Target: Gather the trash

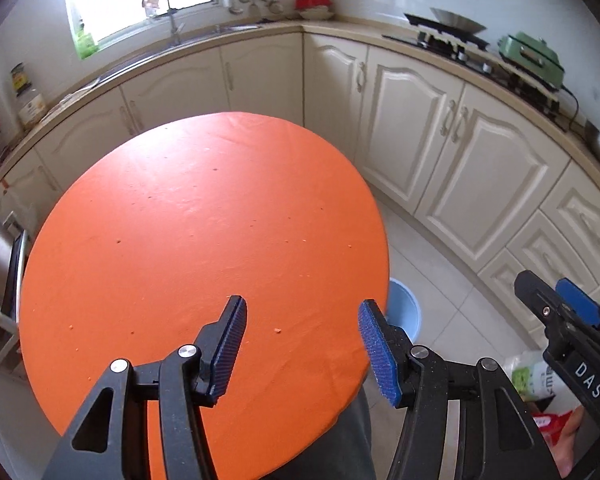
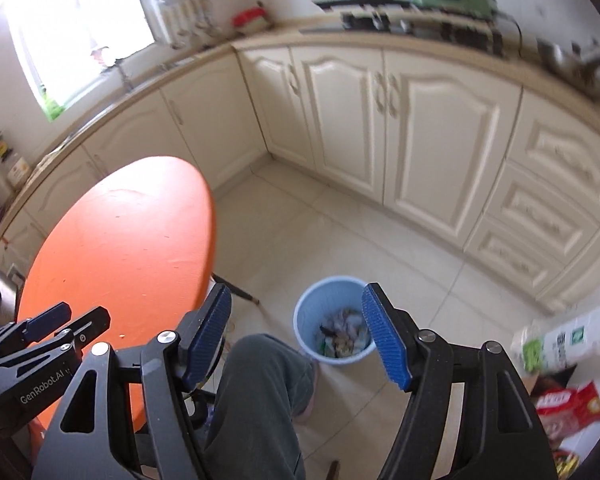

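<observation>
The left tool [image 1: 302, 344] hangs over the near edge of the orange tabletop [image 1: 180, 220], its blue pads apart with nothing between them — released. The right tool [image 2: 296, 336] is likewise spread and empty, poised above the floor with the blue bin [image 2: 334, 322] showing between its fingers; in the left view it appears at the right edge, off the tabletop.

The trash already gathered lies in the bin — crumpled paper and wrappers, heaped at the bottom. The bin stands on the tiled floor just beside the tabletop's edge, near the person's knee [image 2: 260, 380]. On the tabletop only small crumbs [image 1: 277, 330] show, one just ahead of the left tool's pads and a few more scattered farther out; no larger piece is visible there. Some bags [image 2: 556, 364] sit on the floor at the far right, apart from the bin; whether they count as trash I cannot tell.

My judgement: the task looks nearly done, and the step in hand is a search for leftovers. To do it well, sweep the left tool slowly over the tabletop so the view steadies — the right view is blurred. Crumbs this fine will likely slip between the pads; pushing them toward the edge over the bin should work better than pinching.
</observation>
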`<move>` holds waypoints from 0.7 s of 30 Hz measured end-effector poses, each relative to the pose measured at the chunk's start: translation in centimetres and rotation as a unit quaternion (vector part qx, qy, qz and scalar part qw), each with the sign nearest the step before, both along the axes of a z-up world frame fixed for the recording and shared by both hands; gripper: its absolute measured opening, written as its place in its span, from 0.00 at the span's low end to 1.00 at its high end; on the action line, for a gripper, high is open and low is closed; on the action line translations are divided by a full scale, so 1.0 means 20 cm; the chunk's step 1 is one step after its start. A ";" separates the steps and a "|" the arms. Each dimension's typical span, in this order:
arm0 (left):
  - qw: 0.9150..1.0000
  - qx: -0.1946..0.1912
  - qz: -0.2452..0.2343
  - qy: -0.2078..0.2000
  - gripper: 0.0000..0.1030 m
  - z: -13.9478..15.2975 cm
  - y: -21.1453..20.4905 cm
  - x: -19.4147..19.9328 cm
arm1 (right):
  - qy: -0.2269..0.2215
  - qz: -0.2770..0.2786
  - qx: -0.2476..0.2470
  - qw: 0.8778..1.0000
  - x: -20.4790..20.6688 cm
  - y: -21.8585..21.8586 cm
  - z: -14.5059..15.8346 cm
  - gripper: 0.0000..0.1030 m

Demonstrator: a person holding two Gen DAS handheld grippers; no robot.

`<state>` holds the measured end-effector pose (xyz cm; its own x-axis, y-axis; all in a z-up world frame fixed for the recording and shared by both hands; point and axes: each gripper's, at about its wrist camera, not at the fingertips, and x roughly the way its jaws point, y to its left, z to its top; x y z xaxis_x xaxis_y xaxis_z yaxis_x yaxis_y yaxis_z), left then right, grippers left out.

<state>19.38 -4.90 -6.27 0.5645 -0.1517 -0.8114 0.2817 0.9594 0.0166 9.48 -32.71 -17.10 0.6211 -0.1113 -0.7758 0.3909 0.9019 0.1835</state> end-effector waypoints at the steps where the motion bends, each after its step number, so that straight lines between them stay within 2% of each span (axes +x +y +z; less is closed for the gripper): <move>1: 1.000 -0.007 0.016 -0.013 0.53 0.03 0.04 -0.06 | -0.012 0.005 -0.015 1.000 -0.01 0.04 0.03 0.85; 5: 0.994 -0.029 0.074 -0.071 0.56 0.12 0.18 -0.34 | -0.071 -0.001 -0.095 0.993 -0.10 0.18 0.15 0.86; 8: 0.988 -0.049 0.102 -0.102 0.58 0.16 0.23 -0.56 | -0.106 0.014 -0.112 0.988 -0.16 0.26 0.24 0.88; 12: 0.980 -0.053 0.128 -0.142 0.60 0.18 0.27 -0.85 | -0.163 0.016 -0.152 0.975 -0.27 0.34 0.36 0.97; 16: 0.974 -0.058 0.143 -0.167 0.61 0.16 0.28 -1.12 | -0.204 0.018 -0.171 0.964 -0.36 0.41 0.46 0.99; 21: 0.967 -0.072 0.151 -0.193 0.61 0.13 0.29 -1.34 | -0.239 0.018 -0.195 0.951 -0.44 0.47 0.53 1.00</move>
